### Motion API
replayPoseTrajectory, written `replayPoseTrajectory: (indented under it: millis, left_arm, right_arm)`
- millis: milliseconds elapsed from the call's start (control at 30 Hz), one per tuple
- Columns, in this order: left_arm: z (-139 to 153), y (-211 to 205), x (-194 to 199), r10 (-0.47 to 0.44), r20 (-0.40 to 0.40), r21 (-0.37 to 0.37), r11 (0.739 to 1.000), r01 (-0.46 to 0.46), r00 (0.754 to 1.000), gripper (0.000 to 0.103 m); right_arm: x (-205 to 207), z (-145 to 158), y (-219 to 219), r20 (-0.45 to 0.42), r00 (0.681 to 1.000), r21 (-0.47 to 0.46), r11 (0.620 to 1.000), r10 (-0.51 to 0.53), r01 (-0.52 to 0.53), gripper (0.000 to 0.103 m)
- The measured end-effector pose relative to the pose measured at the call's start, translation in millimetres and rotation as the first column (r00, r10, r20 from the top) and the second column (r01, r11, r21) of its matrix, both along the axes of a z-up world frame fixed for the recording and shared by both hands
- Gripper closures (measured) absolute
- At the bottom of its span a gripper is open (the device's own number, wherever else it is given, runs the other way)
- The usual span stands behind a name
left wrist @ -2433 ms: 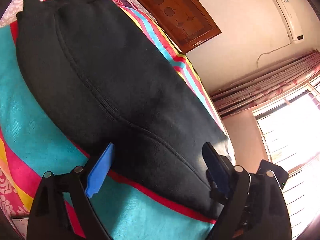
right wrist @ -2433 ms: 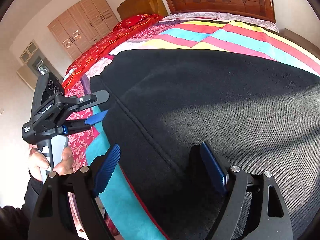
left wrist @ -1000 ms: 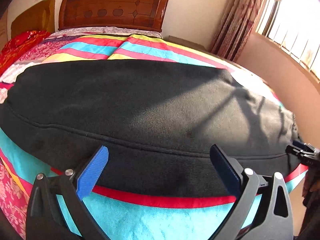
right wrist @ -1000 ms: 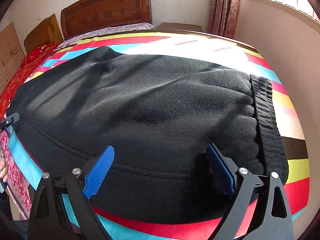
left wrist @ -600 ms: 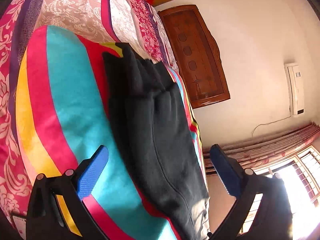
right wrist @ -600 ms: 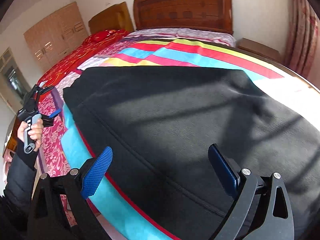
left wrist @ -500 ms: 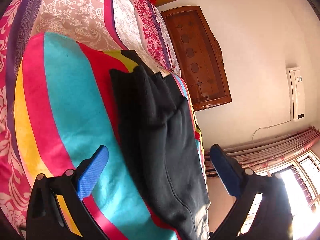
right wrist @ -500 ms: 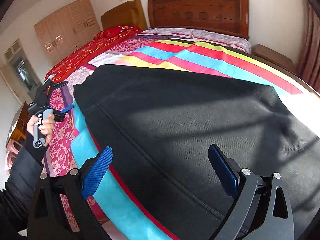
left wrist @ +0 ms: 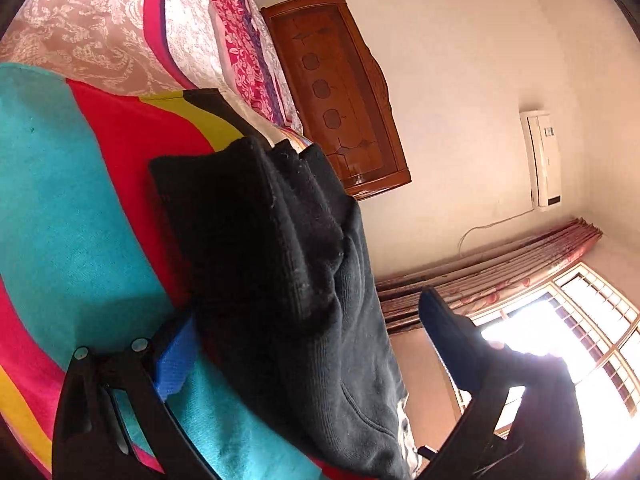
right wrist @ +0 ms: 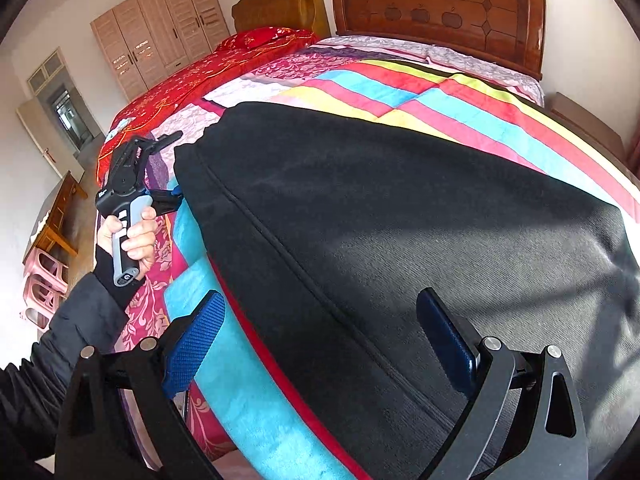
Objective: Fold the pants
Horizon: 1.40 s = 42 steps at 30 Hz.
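Black pants (right wrist: pixel 400 216) lie flat across a striped blanket (right wrist: pixel 460 116) on the bed. Their cuff end (left wrist: pixel 256 232) fills the middle of the left wrist view. My left gripper (left wrist: pixel 312 352) is open, and the stacked cuffs sit between its fingers; the lower blue pad (left wrist: pixel 176 360) rests at the fabric's edge. In the right wrist view, a hand holds that left gripper (right wrist: pixel 176 168) at the pants' far left corner. My right gripper (right wrist: pixel 322 344) is open above the pants near the blanket's front edge, with nothing in its grasp.
A wooden headboard (right wrist: pixel 440 12) stands at the back. A second bed with a red cover (right wrist: pixel 224 68) and a wardrobe (right wrist: pixel 160 24) are to the left. Pink stools (right wrist: pixel 44 284) stand on the floor. Curtains and a bright window (left wrist: pixel 560 312) show in the left wrist view.
My left gripper has moved in on the cuff end, which now sits between its open fingers. The right gripper's view has shifted slightly; it stays open over the pants.
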<state>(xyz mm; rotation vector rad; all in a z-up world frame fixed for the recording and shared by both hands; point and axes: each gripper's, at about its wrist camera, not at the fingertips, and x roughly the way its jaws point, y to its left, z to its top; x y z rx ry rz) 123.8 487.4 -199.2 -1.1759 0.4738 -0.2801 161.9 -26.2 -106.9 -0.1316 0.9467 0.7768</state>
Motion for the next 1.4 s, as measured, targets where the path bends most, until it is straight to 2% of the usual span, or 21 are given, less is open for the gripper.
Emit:
replayPoseTrajectory:
  millis: [67, 167, 267, 367, 433, 467, 500, 533, 600, 700, 733, 800, 833, 900, 1000, 1100, 1167, 1233, 1300, 1367, 1400]
  left_arm:
    - [3.6, -5.2, -2.1, 0.035, -0.062, 0.102, 0.994, -0.029, 0.997, 0.055]
    - [-1.8, -4.4, -8.9, 0.059, -0.059, 0.103, 0.993, -0.053, 0.996, 0.064]
    - [10.2, -10.5, -12.9, 0.098, -0.061, 0.168, 0.982, -0.087, 0.993, 0.067]
    - [42.6, -19.4, -15.9, 0.117, -0.031, 0.259, 0.96, -0.105, 0.993, 0.068]
    - [61.5, -24.5, -13.4, 0.107, -0.032, 0.315, 0.945, -0.091, 0.994, 0.068]
    - [68.9, -26.9, -12.7, 0.105, -0.039, 0.347, 0.934, -0.085, 0.994, 0.068]
    - [75.0, -29.5, -10.3, 0.106, -0.048, 0.374, 0.924, -0.08, 0.993, 0.068]
    - [80.1, -32.7, -11.3, 0.104, -0.048, 0.389, 0.918, -0.078, 0.993, 0.068]
    - [93.4, -41.4, -14.5, 0.099, -0.024, 0.419, 0.905, -0.08, 0.995, 0.068]
    - [118.9, -59.7, -21.0, 0.083, 0.03, 0.485, 0.87, -0.087, 0.996, 0.068]
    - [127.1, -63.6, -19.2, 0.08, 0.044, 0.499, 0.862, -0.092, 0.996, 0.068]
    - [140.1, -73.3, -18.8, 0.087, 0.067, 0.527, 0.843, -0.109, 0.994, 0.068]
    - [144.9, -77.5, -17.9, 0.087, 0.072, 0.538, 0.836, -0.112, 0.994, 0.068]
    - [153.4, -90.1, -11.6, 0.053, 0.061, 0.564, 0.822, -0.079, 0.997, 0.068]
    - [173.3, -122.4, -11.7, 0.03, 0.063, 0.669, 0.74, -0.065, 0.998, 0.068]
    - [197.4, -157.8, -16.0, -0.02, 0.104, 0.733, 0.677, -0.063, 0.994, 0.068]
    - [214.1, -193.0, -18.5, -0.079, 0.131, 0.793, 0.606, -0.056, 0.988, 0.068]
    - [226.5, -236.3, -20.1, -0.16, 0.146, 0.851, 0.523, -0.041, 0.976, 0.068]
    - [229.1, -288.3, -22.4, -0.259, 0.136, 0.902, 0.431, -0.012, 0.956, 0.067]
    - [215.2, -347.3, -25.6, -0.365, 0.087, 0.958, 0.285, 0.022, 0.927, 0.063]
    - [199.4, -378.9, -27.1, -0.419, 0.035, 0.98, 0.19, 0.049, 0.907, 0.062]
  right_arm:
    - [12.4, 2.7, 17.9, -0.002, 0.999, 0.032, 0.999, 0.042, -0.042, 0.009]
    - [40.0, -0.9, 47.9, -0.034, 0.997, 0.028, 0.998, 0.065, -0.064, 0.009]
    - [65.2, -6.6, 80.2, 0.005, 0.997, -0.055, 0.996, 0.071, -0.071, 0.009]
    - [81.4, -11.4, 108.3, 0.075, 0.991, -0.143, 0.985, 0.107, -0.096, 0.009]
    - [85.0, -28.5, 126.7, 0.056, 0.98, -0.221, 0.96, 0.19, -0.173, 0.009]
    - [84.3, -42.5, 134.7, 0.036, 0.975, -0.286, 0.937, 0.22, -0.201, 0.005]
    - [76.2, -45.5, 139.3, 0.115, 0.959, -0.321, 0.923, 0.26, -0.212, 0.004]
    - [72.5, -45.8, 141.4, 0.138, 0.95, -0.341, 0.914, 0.282, -0.221, 0.004]
    - [80.1, -38.1, 139.2, 0.097, 0.962, -0.319, 0.924, 0.254, -0.211, 0.005]
    - [94.8, -21.0, 134.9, 0.121, 0.97, -0.219, 0.959, 0.212, -0.183, 0.005]
    - [99.2, -27.8, 141.7, 0.103, 0.967, -0.257, 0.945, 0.234, -0.201, 0.005]
    - [100.1, -53.4, 158.8, 0.108, 0.946, -0.408, 0.881, 0.306, -0.239, 0.004]
    - [95.7, -53.2, 159.3, 0.148, 0.929, -0.412, 0.875, 0.34, -0.254, 0.004]
    - [96.6, -47.0, 152.6, 0.134, 0.935, -0.406, 0.879, 0.328, -0.25, 0.005]
    - [96.5, -15.0, 105.0, 0.153, 0.966, -0.267, 0.95, 0.21, -0.164, 0.005]
    - [88.9, 17.6, 24.0, 0.147, 0.989, -0.065, 0.998, -0.012, 0.022, 0.005]
    - [78.2, 28.6, -37.4, 0.11, 0.984, 0.083, 0.988, -0.141, 0.132, 0.005]
    - [67.0, 29.5, -92.9, 0.085, 0.964, 0.162, 0.958, -0.254, 0.238, 0.005]
    - [59.5, 24.8, -142.5, 0.054, 0.929, 0.186, 0.918, -0.366, 0.351, 0.005]
    - [55.3, 21.0, -186.9, 0.03, 0.885, 0.199, 0.87, -0.465, 0.451, 0.005]
    - [52.5, 19.8, -208.4, 0.017, 0.859, 0.208, 0.842, -0.512, 0.498, 0.005]
